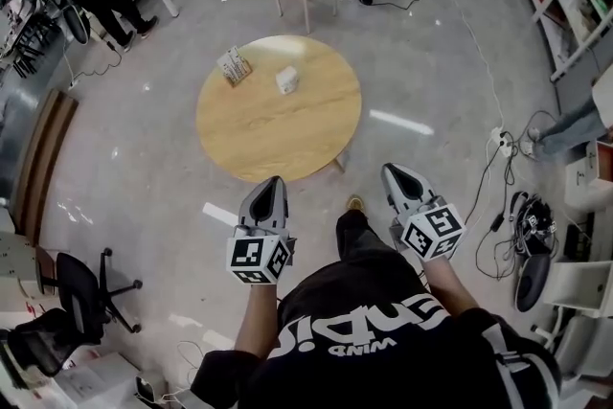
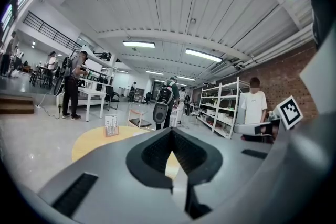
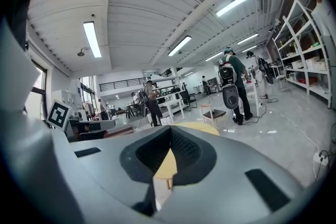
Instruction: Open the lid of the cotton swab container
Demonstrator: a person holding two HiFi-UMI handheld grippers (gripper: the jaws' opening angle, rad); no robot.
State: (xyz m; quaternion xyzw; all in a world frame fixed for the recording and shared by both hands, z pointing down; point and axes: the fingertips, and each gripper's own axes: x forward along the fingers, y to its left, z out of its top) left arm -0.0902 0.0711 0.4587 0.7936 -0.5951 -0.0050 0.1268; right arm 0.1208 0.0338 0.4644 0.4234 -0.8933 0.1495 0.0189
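In the head view, the left tool (image 1: 275, 181) and the right tool (image 1: 391, 170) are seen side by side, pointed toward 12 o'clock. The round desk (image 1: 278, 134) lies beyond them, untouched. The cotton swab container (image 1: 234, 65) is set near the desk's 10 o'clock edge, with a small white object (image 1: 286, 79) just beside it at 3 o'clock.

In the left gripper view, the jaws are seen pressed together on nothing, and the container is seen at 10 o'clock.

In the right gripper view, the jaws are likewise closed and empty.

The round table (image 1: 259, 134) is yellow-brown. The small box (image 1: 286, 79) is white. The left gripper (image 1: 275, 180) and right gripper (image 1: 394, 170) are grey, with black-and-white squares.
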